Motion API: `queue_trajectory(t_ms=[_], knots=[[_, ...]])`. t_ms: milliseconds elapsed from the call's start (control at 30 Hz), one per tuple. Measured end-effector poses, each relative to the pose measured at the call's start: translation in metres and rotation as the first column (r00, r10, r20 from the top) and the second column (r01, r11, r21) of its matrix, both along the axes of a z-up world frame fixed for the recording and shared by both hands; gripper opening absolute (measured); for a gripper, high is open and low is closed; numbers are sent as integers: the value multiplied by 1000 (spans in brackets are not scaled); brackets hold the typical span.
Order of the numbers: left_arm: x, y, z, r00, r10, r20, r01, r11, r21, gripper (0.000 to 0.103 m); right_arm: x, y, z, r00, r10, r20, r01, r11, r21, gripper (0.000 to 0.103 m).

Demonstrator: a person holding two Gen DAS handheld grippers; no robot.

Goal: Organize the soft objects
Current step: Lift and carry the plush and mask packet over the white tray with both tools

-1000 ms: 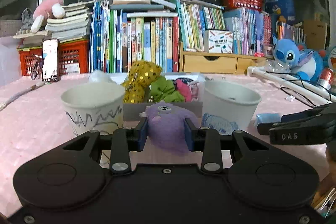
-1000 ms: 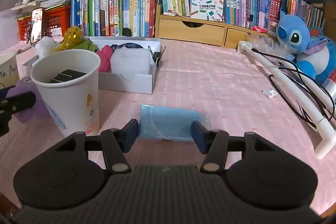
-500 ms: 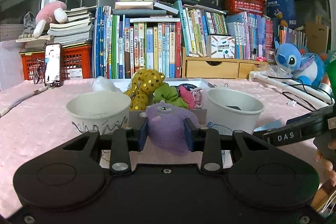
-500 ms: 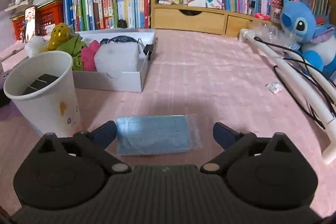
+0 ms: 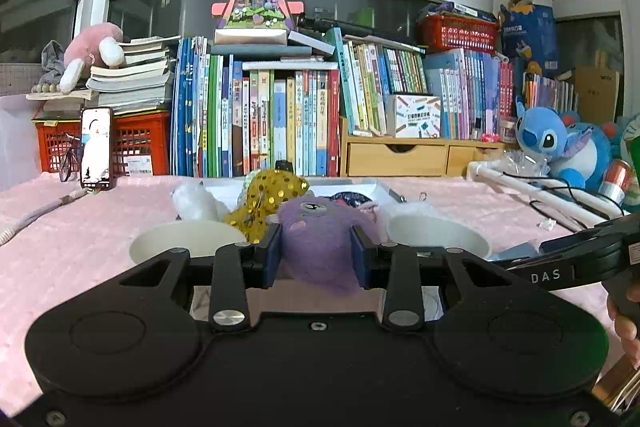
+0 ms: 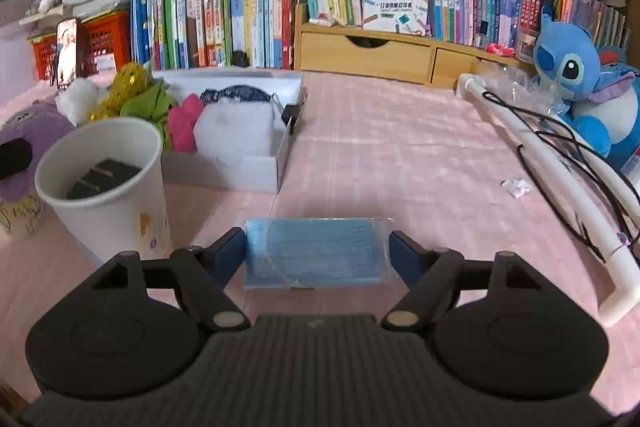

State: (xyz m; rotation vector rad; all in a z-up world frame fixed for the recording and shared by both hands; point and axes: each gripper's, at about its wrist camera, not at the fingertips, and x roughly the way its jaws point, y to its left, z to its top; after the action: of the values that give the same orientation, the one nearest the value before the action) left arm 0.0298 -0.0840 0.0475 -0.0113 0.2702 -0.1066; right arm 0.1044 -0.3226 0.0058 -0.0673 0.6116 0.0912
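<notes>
Pink cloth (image 6: pixel 400 155) covers the whole table, and books (image 6: pixel 224 7) line the back of it, with a wooden drawer unit (image 6: pixel 368 55) to their right. A blue plush (image 6: pixel 576 75) sits at the right edge beside a white tube (image 6: pixel 552 163) draped with black cord.

On to the white box (image 6: pixel 240 167), left of centre: it's packed with soft things, namely a white pad (image 6: pixel 236 131), a pink piece (image 6: pixel 182 123), a green one (image 6: pixel 150 105) and a gold sequinned one (image 6: pixel 128 87).

Two paper cups in front of the box. The right cup (image 6: pixel 108 195) stands upright with dark blocks inside; the left cup (image 5: pixel 184 243) shows only its rim in the left wrist view, just left of the left gripper's fingers.

Left gripper (image 5: pixel 316 251) is clamped on the purple toy (image 5: pixel 320 243), pads pressing both its sides, and the toy is up off the cloth, level with the cup rims and between the two cups.

Right gripper (image 6: pixel 318 253) hangs low over the cloth, and its jaws are closing with the mask (image 6: pixel 316 253) between them. That blue mask, in its clear wrapper, lies flat on the cloth just right of the right cup. The fingertips stand at its two short edges, and I can't tell whether they touch it yet.

A hand (image 5: pixel 624 323) shows at the right edge of the left wrist view, on the right gripper's handle.
</notes>
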Motion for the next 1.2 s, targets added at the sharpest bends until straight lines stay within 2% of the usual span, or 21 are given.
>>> queue_trajectory(t_ms=[267,567,933,1200], knots=[[10,5,16,999,-24,-23,24,999,-27,34,-4,-7,21,999,-8,45,5,999,49,79],[30,12,41,999,-42,-24,41,999,-32,34,1,-2,49,995,28,96,-38,994,102,79],[65,33,79,995,-78,-60,75,996,-50,34,12,23,75,985,98,139,-113,988,106,79],[86,45,100,994,-90,-65,90,996,-5,34,33,33,86,985,116,127,-136,978,159,79]])
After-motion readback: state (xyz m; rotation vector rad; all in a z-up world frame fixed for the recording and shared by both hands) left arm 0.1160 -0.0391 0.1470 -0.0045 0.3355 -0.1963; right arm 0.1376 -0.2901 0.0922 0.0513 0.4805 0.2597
